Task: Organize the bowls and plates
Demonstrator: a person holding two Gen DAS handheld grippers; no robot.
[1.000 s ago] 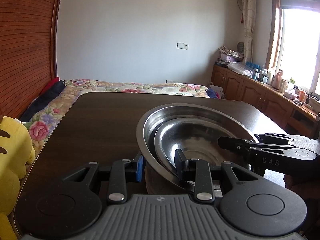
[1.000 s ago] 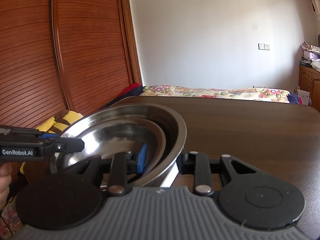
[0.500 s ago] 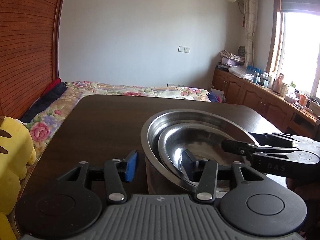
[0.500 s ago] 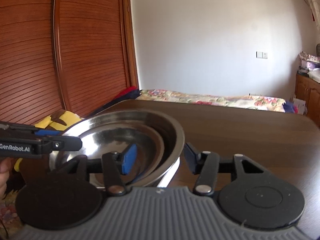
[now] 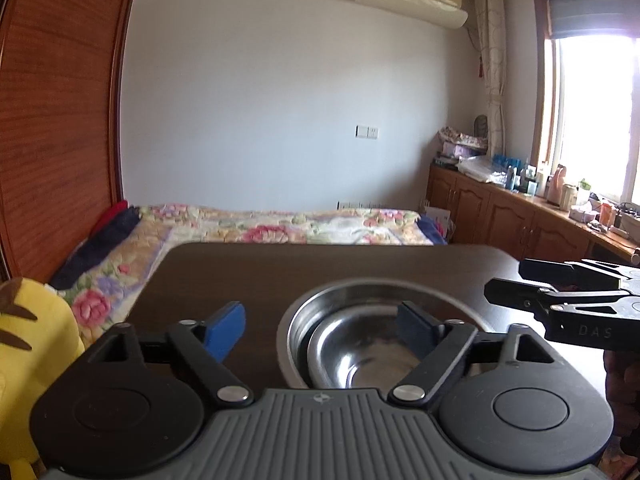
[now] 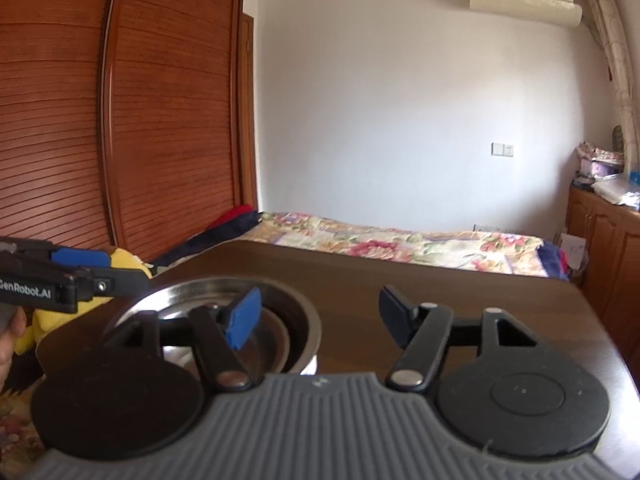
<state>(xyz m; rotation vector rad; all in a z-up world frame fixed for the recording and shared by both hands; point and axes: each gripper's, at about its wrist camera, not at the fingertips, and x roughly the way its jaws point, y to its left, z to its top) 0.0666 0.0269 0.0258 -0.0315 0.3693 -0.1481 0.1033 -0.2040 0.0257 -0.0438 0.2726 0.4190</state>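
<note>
A large steel bowl [image 5: 352, 292] stands on the dark wooden table [image 5: 240, 272] with a smaller steel bowl [image 5: 360, 364] nested inside it. My left gripper [image 5: 320, 328] is open just before the stack, its right finger over the near rim and holding nothing. In the right wrist view the same large bowl [image 6: 308, 332] and the smaller bowl [image 6: 272, 332] sit at lower left. My right gripper [image 6: 320, 318] is open, its left finger over the bowl and its right finger over bare table [image 6: 440, 280]. Each gripper shows in the other's view: the right gripper [image 5: 560, 300], the left gripper [image 6: 80, 276].
A yellow plush toy [image 5: 32, 332] lies off the table's left edge. A bed with a floral cover [image 5: 280, 228] lies beyond the far edge. Wooden cabinets [image 5: 520, 216] line the right wall and a slatted wardrobe [image 6: 120, 120] the left. A hand [image 6: 8, 340] holds the left gripper.
Both grippers have let go of the bowl rim, opened wide and drawn back and upward. The nested bowls stay on the table and look smaller and lower in both views.
</note>
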